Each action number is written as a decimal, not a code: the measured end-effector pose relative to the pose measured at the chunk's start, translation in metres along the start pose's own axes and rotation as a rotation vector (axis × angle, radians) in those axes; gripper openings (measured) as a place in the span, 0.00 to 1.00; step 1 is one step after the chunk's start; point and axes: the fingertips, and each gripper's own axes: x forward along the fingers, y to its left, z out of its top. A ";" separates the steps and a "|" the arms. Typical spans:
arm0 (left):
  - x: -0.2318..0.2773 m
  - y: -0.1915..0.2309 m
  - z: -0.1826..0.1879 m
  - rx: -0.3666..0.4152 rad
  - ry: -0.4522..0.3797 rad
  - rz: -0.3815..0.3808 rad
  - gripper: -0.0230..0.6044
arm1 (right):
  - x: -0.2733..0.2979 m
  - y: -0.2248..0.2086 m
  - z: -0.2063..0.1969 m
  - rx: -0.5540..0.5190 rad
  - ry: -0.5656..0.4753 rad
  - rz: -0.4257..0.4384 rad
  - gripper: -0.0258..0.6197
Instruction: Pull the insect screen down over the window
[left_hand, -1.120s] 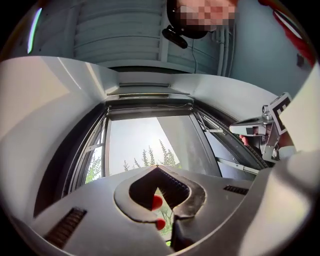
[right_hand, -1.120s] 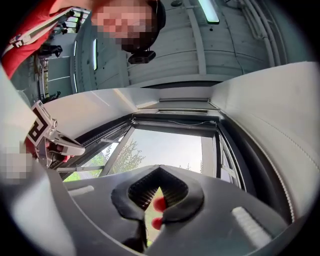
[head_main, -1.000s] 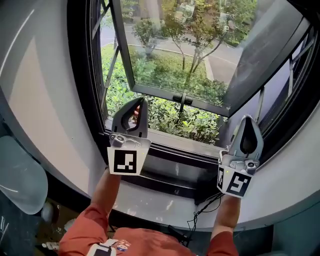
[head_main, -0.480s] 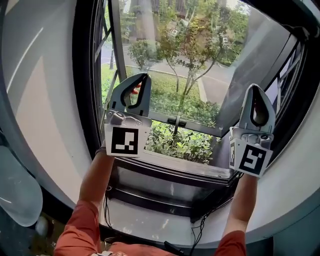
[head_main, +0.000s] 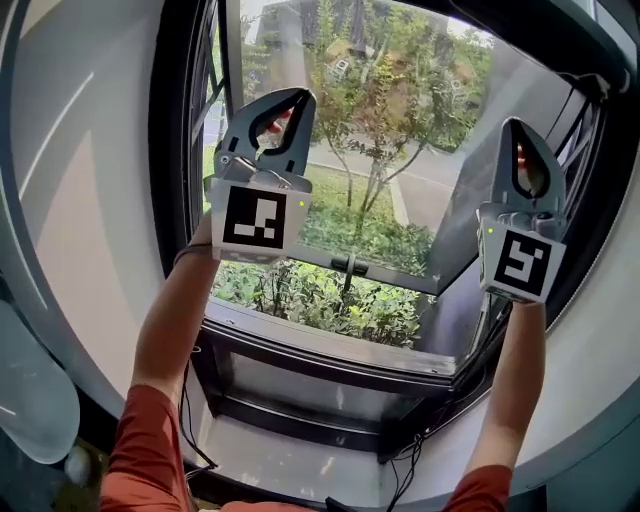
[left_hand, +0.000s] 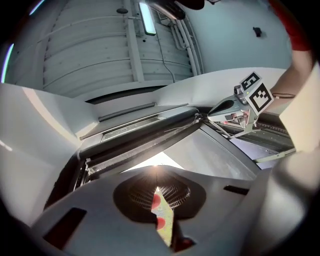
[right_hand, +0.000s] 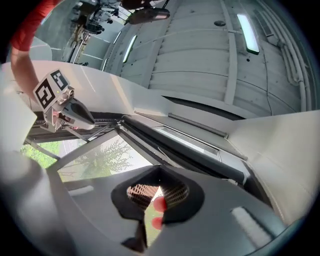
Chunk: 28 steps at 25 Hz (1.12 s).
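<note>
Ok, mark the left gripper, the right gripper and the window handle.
left gripper (head_main: 300, 97): head view, at its closed fingertips.
right gripper (head_main: 514, 123): head view, at its closed fingertips.
window handle (head_main: 349, 266): head view, its dark grip.

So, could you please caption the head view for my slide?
Left gripper and right gripper, both shut, held up before the open window.

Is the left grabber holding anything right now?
No, the left gripper has its jaws pressed together with nothing pinched between them.

The left tool (head_main: 298, 97) and right tool (head_main: 516, 124) are side by side before the window (head_main: 330, 345), trees (head_main: 385, 85) beyond it.
</note>
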 end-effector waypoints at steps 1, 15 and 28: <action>0.008 0.005 0.004 0.025 -0.005 0.003 0.04 | 0.009 -0.004 0.004 -0.018 -0.008 -0.003 0.05; 0.103 0.043 0.039 0.492 0.071 -0.023 0.05 | 0.096 -0.062 -0.007 -0.482 0.216 0.057 0.06; 0.155 0.058 0.037 0.895 0.313 -0.105 0.33 | 0.127 -0.071 -0.039 -0.726 0.440 0.208 0.29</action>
